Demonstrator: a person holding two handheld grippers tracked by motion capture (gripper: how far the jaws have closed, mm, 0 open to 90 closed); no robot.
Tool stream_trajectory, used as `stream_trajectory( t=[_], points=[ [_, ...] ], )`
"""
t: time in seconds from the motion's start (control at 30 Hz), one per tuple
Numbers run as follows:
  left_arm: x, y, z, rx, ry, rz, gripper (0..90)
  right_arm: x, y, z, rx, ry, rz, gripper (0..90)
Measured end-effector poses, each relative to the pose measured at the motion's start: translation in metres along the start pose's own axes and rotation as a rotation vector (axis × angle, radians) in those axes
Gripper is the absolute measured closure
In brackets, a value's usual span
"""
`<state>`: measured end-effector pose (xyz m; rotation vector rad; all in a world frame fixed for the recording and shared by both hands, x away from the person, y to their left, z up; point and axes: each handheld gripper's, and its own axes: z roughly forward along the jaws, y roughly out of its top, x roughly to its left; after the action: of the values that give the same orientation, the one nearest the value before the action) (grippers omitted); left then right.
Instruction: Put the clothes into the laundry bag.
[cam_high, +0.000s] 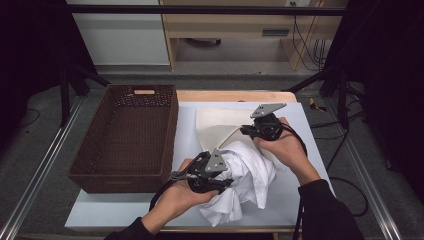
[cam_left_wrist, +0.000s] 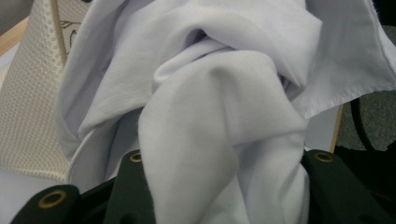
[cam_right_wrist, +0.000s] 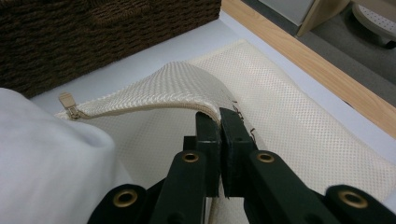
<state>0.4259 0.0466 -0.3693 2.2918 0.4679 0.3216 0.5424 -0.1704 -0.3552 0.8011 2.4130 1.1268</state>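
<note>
A dark brown woven basket (cam_high: 125, 137) sits at the left of the white worktop (cam_high: 300, 125), open side up, with a handle slot in its far wall.

Just right of the basket's near corner, the person's left hand (cam_high: 175, 197) comes in from the bottom edge holding the left gripper (cam_high: 222, 175). Its jaws point right and are clamped on a thick bunch of crumpled white cloth (cam_high: 247, 180). In the left gripper view the cloth (cam_left_wrist: 219, 116) rises between the two black jaws, which press on it from both sides. The rest of the cloth lies in loose folds on the worktop, near its front edge.

Behind the cloth, a cream mesh laundry bag (cam_high: 220, 125) lies flat toward the middle of the worktop, with a zip along its near edge.

Farthest right, the right hand (cam_high: 285, 147) holds the right gripper (cam_high: 245, 131), pointing left. Its jaws are closed on the zipped edge of the bag (cam_right_wrist: 187, 91) and lift it off the layer below, so the mouth arches open beside the cloth. The zip pull (cam_right_wrist: 67, 103) hangs at the left end of that raised edge.
</note>
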Motion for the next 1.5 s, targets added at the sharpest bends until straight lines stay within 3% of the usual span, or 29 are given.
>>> stream_trajectory(
  t=[0.23, 0.33, 0.57, 0.7, 0.8, 0.97, 1.17, 1.27, 1.5],
  points=[
    [0.013, -0.003, 0.02, 0.038, -0.008, -0.037, 55.4, 0.003, -0.001, 0.0, 0.0, 0.005, -0.003, 87.9],
    [0.018, -0.003, 0.029, 0.05, -0.031, -0.051, 55.3, 0.005, -0.001, 0.001, -0.001, 0.007, -0.009, 87.8],
    [0.011, 0.0, 0.035, 0.049, -0.047, -0.031, 55.1, 0.004, -0.002, 0.0, 0.002, 0.001, -0.008, 87.8],
    [0.012, 0.0, 0.042, 0.061, -0.036, -0.033, 54.9, 0.004, -0.003, -0.001, -0.003, 0.003, -0.006, 87.9],
    [0.02, -0.002, 0.048, 0.071, -0.01, -0.078, 54.8, 0.006, -0.003, -0.001, 0.001, -0.001, -0.01, 87.9],
    [0.029, -0.008, 0.052, 0.067, 0.081, -0.143, 54.8, 0.007, -0.006, -0.001, 0.011, 0.0, -0.015, 87.8],
    [0.03, -0.014, 0.057, 0.076, 0.179, -0.168, 54.8, 0.011, -0.007, 0.002, 0.026, 0.003, -0.034, 87.8],
    [0.033, -0.016, 0.059, 0.08, 0.192, -0.194, 54.6, 0.016, -0.006, 0.003, 0.03, 0.006, -0.048, 87.8],
    [0.034, -0.019, 0.069, 0.057, 0.185, -0.189, 53.9, 0.024, -0.004, 0.01, 0.041, 0.015, -0.068, 87.9]
  ],
)
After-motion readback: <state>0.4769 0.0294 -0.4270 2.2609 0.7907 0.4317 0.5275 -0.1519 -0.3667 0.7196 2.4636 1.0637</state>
